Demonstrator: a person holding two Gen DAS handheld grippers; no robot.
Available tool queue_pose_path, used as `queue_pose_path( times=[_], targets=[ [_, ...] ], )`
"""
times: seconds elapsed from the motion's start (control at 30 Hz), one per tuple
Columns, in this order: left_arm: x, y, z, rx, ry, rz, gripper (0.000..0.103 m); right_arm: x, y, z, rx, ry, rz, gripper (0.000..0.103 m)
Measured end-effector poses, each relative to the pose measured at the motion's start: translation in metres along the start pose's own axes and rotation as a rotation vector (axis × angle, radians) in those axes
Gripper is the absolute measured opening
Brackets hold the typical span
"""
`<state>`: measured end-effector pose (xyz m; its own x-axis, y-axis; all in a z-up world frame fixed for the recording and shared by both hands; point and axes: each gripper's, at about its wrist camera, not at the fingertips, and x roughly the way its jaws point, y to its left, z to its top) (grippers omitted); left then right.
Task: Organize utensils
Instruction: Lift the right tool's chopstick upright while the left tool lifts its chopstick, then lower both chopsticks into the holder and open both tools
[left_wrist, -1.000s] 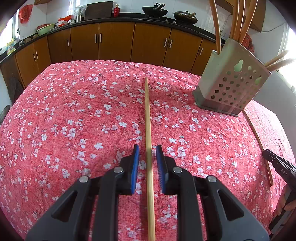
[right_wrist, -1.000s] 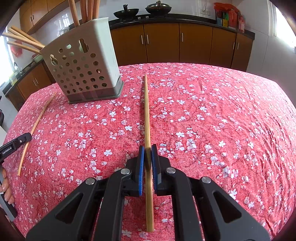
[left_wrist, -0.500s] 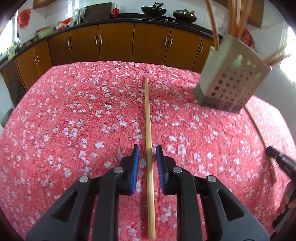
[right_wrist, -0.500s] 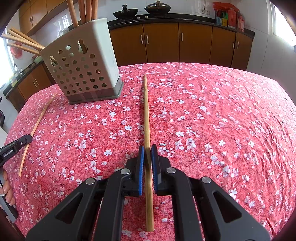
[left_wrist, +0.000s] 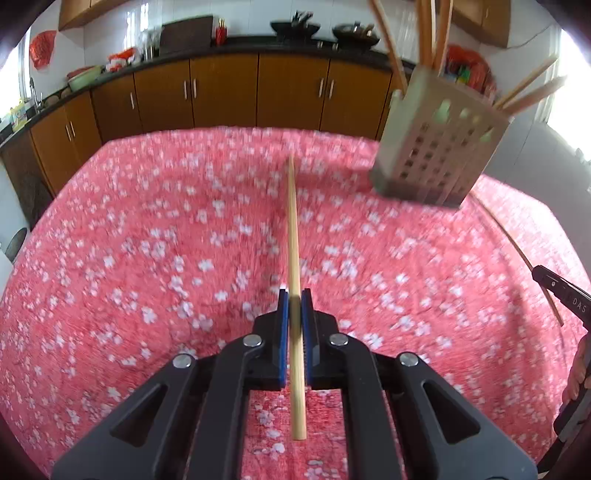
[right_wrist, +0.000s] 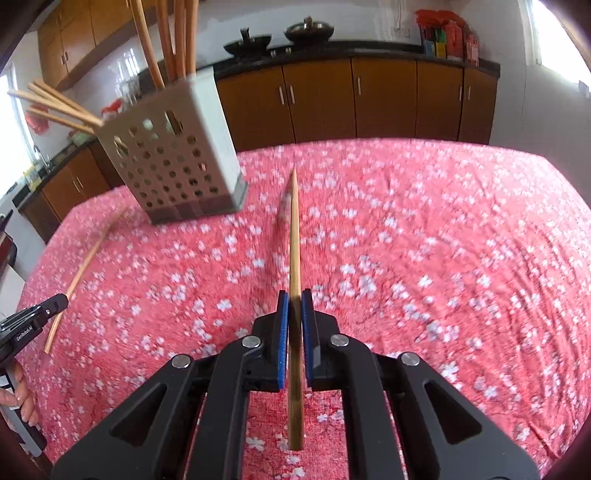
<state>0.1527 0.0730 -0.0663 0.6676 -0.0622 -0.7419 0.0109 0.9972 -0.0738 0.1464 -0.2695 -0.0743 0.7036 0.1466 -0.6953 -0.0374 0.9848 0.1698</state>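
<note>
My left gripper (left_wrist: 294, 299) has its blue pads pressed on a bamboo chopstick (left_wrist: 293, 236), its jaws just closing on it. The stick points forward over the red flowered cloth (left_wrist: 147, 258). My right gripper (right_wrist: 294, 299) is shut on a second chopstick (right_wrist: 294, 236), held just above the cloth with a shadow beside it. The perforated grey utensil holder (left_wrist: 439, 155) with several chopsticks in it stands ahead to the right in the left wrist view. In the right wrist view the holder (right_wrist: 173, 158) is ahead to the left.
The right gripper's tip (left_wrist: 561, 295) shows at the right edge with a chopstick (left_wrist: 517, 251) running past it. The left gripper's tip (right_wrist: 33, 321) shows at the left edge beside a chopstick (right_wrist: 85, 266). Brown kitchen cabinets (left_wrist: 221, 92) line the far wall behind the table.
The left jaws have closed from open onto the chopstick. Both grippers have lifted a little with their chopsticks, and the views now blur with motion.
</note>
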Motion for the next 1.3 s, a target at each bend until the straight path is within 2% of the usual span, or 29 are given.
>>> queue_pose_path(
  times=[0.27, 0.4, 0.7, 0.83, 1.1, 1.3],
  targets=[
    [-0.058, -0.003, 0.025, -0.007, -0.196, -0.030, 0.008, -0.058, -0.002, 0.026, 0.012, -0.213, 0.029, 0.008],
    [-0.079, -0.009, 0.040, -0.004, -0.272, -0.039, 0.008, -0.074, -0.002, 0.034, 0.019, -0.277, 0.050, 0.008],
    [-0.100, -0.014, 0.061, -0.003, -0.328, -0.065, 0.007, -0.090, 0.001, 0.046, 0.030, -0.331, 0.071, 0.008],
    [-0.116, -0.016, 0.075, 0.004, -0.361, -0.103, 0.007, -0.103, 0.008, 0.052, 0.026, -0.380, 0.088, 0.008],
    [-0.152, -0.032, 0.104, 0.014, -0.440, -0.199, 0.007, -0.148, 0.035, 0.088, 0.001, -0.524, 0.224, 0.008],
    [-0.178, -0.053, 0.131, -0.001, -0.546, -0.271, 0.007, -0.168, 0.056, 0.112, -0.016, -0.638, 0.280, 0.008]
  ],
)
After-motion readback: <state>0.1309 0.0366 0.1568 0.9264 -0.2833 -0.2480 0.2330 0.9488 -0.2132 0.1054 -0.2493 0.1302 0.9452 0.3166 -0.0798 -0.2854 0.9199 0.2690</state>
